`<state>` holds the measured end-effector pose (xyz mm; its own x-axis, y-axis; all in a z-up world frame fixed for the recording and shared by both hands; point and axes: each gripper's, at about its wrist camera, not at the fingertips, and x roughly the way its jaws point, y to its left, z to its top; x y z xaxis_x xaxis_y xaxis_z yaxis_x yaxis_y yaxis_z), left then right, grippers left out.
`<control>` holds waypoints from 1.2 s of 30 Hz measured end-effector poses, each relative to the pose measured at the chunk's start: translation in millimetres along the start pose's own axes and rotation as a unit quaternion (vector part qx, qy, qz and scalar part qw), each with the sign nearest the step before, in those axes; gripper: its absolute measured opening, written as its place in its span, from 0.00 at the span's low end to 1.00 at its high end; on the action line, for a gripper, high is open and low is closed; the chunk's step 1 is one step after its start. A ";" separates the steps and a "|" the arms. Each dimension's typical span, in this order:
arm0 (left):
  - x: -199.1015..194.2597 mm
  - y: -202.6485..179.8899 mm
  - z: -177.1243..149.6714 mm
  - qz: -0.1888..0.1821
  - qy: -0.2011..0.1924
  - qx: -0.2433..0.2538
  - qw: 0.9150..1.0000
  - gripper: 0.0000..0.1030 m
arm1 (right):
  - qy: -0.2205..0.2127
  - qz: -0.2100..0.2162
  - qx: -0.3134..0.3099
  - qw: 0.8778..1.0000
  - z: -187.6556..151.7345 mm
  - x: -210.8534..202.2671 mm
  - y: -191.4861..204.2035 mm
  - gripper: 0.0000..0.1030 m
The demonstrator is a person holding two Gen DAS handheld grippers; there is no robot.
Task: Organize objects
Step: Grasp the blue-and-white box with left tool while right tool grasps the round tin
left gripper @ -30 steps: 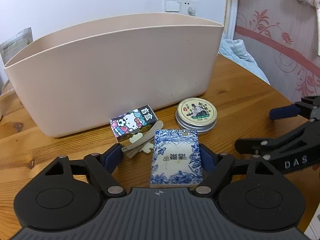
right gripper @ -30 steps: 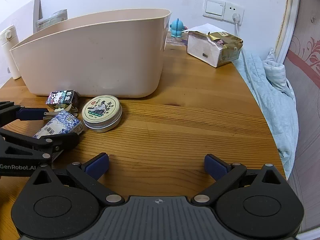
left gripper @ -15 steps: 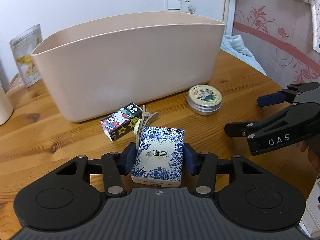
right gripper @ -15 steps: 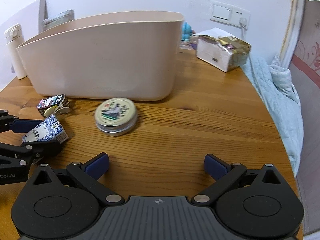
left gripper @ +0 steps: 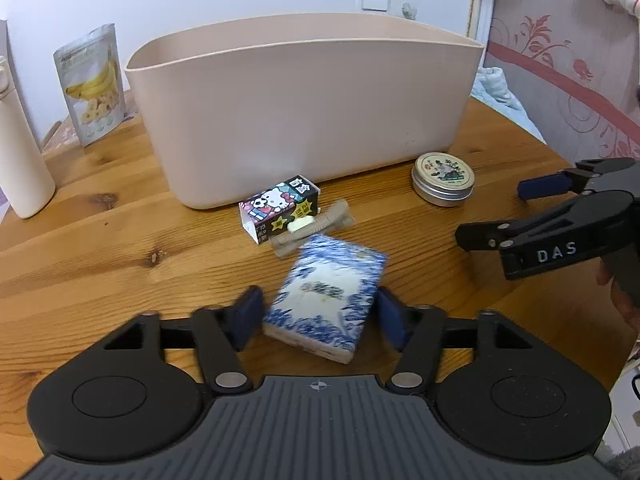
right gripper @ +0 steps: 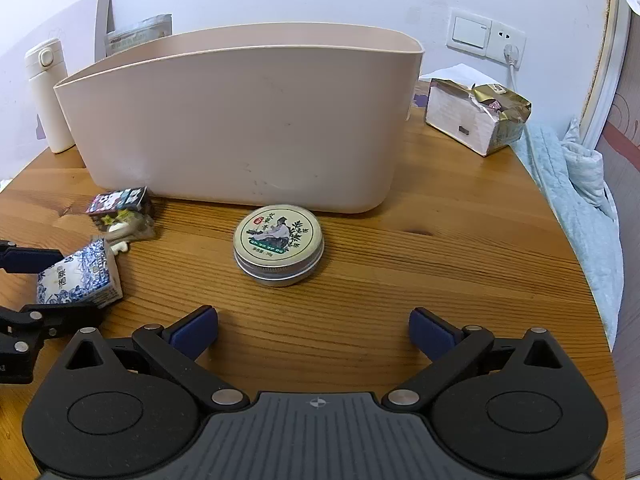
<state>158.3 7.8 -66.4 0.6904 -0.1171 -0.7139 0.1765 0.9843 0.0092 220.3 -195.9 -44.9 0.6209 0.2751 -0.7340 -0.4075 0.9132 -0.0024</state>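
While the left gripper [left gripper: 318, 314] sits low over the tabletop [left gripper: 100, 248], its jaws stand partly open on either side of the blue-and-white tissue pack [left gripper: 326, 302], which lies skewed between them; the left pad looks clear of it, and whether the right pad touches cannot be told. Just beyond the pack lies a beige hair clip [left gripper: 316, 226], touching the small cartoon-printed box [left gripper: 280, 208], which sits close to the front wall of the large beige bin [left gripper: 304, 120]. The round tin [right gripper: 279, 243] rests on the wood just in front of the bin, apart from the other items. The right gripper [right gripper: 313, 332] hovers near the tin, jaws spread wide and holding nothing. A white bottle [left gripper: 20, 160] and a banana-chip pouch [left gripper: 93, 84] stand left of the bin
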 end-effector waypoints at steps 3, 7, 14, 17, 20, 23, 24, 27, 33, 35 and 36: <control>-1.0 1.6 0.4 0.000 0.001 0.003 1.000 0.50 | 0.001 0.001 -0.001 1.000 2.6 2.4 1.7 1.00; -1.4 5.5 0.3 0.008 0.003 -0.004 1.000 0.49 | 0.001 0.000 -0.002 1.000 8.1 7.4 6.2 1.00; 4.2 17.4 5.4 0.022 0.002 -0.021 1.000 0.49 | -0.010 -0.008 0.007 1.000 18.3 21.4 15.4 1.00; 7.0 18.1 8.4 0.023 0.002 -0.023 0.999 0.49 | -0.016 -0.015 0.014 1.000 22.3 26.7 18.4 1.00; 10.9 19.1 11.4 0.028 0.000 -0.029 0.999 0.48 | -0.025 -0.020 0.018 0.999 22.1 29.4 20.9 1.00; 14.6 18.8 14.2 0.033 -0.005 -0.031 0.999 0.46 | -0.030 -0.018 0.018 0.999 21.9 29.5 22.1 0.95; 14.8 18.3 14.5 0.034 -0.005 -0.032 0.999 0.46 | -0.033 -0.018 0.017 0.999 22.2 28.5 22.6 0.88; 14.3 18.0 13.5 0.036 -0.007 -0.035 0.999 0.45 | -0.037 -0.015 0.014 0.999 24.1 25.4 24.9 0.65; 9.1 26.3 10.6 0.053 -0.006 -0.057 0.997 0.45 | -0.036 -0.011 0.018 0.999 22.7 21.9 27.1 0.50; 5.6 30.3 9.0 0.058 -0.007 -0.062 0.996 0.45 | -0.034 -0.006 0.021 0.999 20.2 18.8 25.2 0.50; 3.5 32.4 8.8 0.060 -0.008 -0.064 0.996 0.45 | -0.033 -0.005 0.021 0.999 18.2 16.8 24.7 0.50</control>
<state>172.6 38.0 -62.5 0.7120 0.0020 -0.7022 0.0007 1.0000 0.0036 232.9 -163.2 -44.9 0.6680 0.2833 -0.6881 -0.3736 0.9274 0.0191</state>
